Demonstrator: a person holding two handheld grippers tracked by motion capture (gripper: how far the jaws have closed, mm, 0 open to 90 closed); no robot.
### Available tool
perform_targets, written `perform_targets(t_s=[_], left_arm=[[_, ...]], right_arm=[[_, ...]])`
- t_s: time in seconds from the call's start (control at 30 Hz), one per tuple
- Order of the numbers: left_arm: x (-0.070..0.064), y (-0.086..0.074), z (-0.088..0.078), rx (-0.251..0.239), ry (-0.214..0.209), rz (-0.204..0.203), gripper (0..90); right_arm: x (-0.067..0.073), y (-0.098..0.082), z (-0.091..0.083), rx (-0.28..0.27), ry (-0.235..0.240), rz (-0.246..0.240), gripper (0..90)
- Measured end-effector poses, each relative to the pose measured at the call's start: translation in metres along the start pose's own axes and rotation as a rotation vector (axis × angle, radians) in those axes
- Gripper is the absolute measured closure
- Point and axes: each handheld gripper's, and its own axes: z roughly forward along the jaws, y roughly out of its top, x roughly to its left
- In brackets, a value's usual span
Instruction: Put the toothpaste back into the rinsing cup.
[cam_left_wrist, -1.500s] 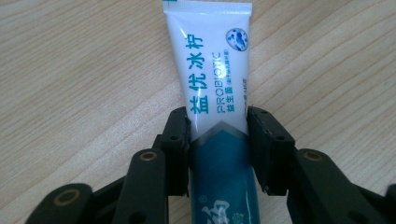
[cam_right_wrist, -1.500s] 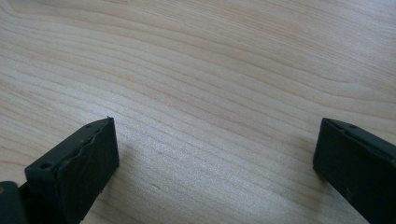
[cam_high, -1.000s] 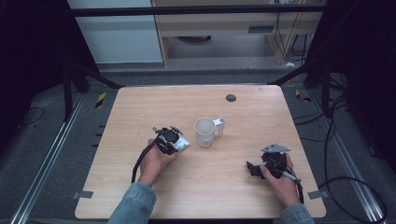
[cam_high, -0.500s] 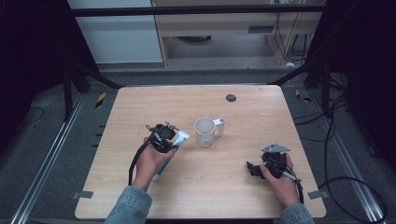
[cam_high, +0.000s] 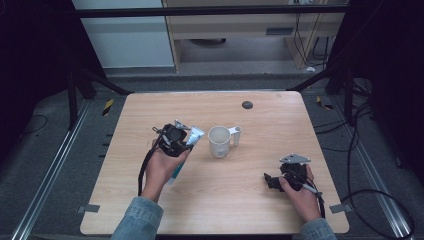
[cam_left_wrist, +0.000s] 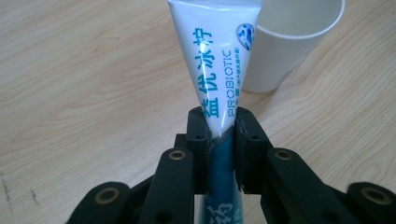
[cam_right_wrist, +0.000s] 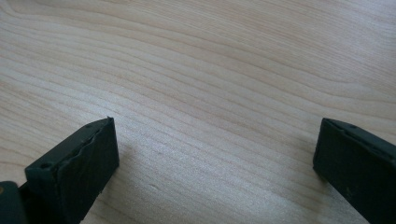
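High view: pale wood table (cam_high: 150, 110), dim surrounds.

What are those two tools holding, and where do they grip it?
The left tool pinches a toothpaste tube around its middle; the right tool holds nothing.

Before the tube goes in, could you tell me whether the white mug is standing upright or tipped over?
Upright: the white mug stands on the table, open mouth up.

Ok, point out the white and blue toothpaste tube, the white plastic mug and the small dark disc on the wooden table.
white and blue toothpaste tube (cam_left_wrist: 212, 60), left gripper view, printed body.
white plastic mug (cam_high: 219, 141), high view, outer wall.
small dark disc (cam_high: 247, 105), high view, centre.
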Motion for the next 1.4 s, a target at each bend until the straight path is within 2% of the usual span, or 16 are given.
perform_targets(t_s=[0.17, 0.27, 0.33, 0.6, 0.9, 1.17, 1.4], left_arm=[[-0.003, 0.010, -0.010, -0.067, 0.016, 0.013, 78.0], [-0.004, 0.016, -0.013, -0.092, 0.019, 0.016, 78.0], [-0.005, 0.019, -0.012, -0.088, 0.007, 0.017, 78.0], [-0.009, 0.030, -0.013, -0.110, 0.015, 0.037, 78.0], [-0.015, 0.047, -0.024, -0.147, 0.023, 0.062, 78.1], [-0.027, 0.072, -0.040, -0.168, 0.056, 0.119, 78.0], [-0.035, 0.092, -0.042, -0.200, 0.064, 0.152, 78.0]], right_arm=[[0.000, 0.000, 0.000, 0.000, 0.000, 0.000, 0.4], [0.000, 0.000, 0.000, 0.001, 0.000, 0.000, 0.4], [0.000, 0.000, 0.000, 0.001, 0.000, 0.000, 0.4], [0.000, 0.000, 0.000, 0.000, 0.000, 0.000, 0.4], [0.000, 0.000, 0.000, 0.000, 0.000, -0.001, 0.4], [0.000, 0.000, 0.000, 0.000, 0.000, 0.000, 0.4], [0.000, 0.000, 0.000, 0.001, 0.000, 0.001, 0.4]])
